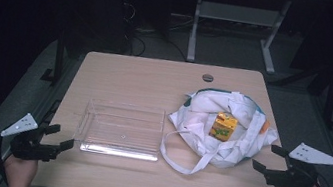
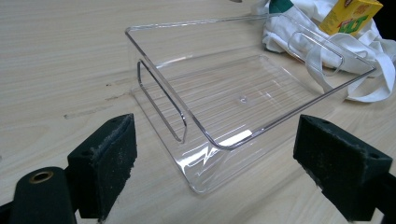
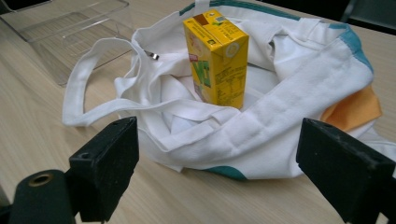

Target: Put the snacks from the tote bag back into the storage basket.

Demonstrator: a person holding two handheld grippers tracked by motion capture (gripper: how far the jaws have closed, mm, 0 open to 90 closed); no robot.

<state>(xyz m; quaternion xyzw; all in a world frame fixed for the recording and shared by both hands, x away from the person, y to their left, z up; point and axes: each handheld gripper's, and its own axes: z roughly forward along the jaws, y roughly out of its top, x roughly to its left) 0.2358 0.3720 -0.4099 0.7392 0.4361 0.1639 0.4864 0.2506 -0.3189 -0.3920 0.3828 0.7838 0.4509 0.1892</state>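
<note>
A yellow drink carton stands upright inside a crumpled white cloth bag on the right half of the wooden table. A clear plastic tray lies empty left of the bag. My left gripper rests at the table's front left corner, open, its jaws pointing at the tray. My right gripper hovers at the front right edge, open, facing the bag and carton with nothing between its jaws.
The bag's white strap loops over the table in front of the tray's right end. An orange item pokes from the bag's right side. A round grommet sits near the table's far edge. Beyond it stands a desk frame.
</note>
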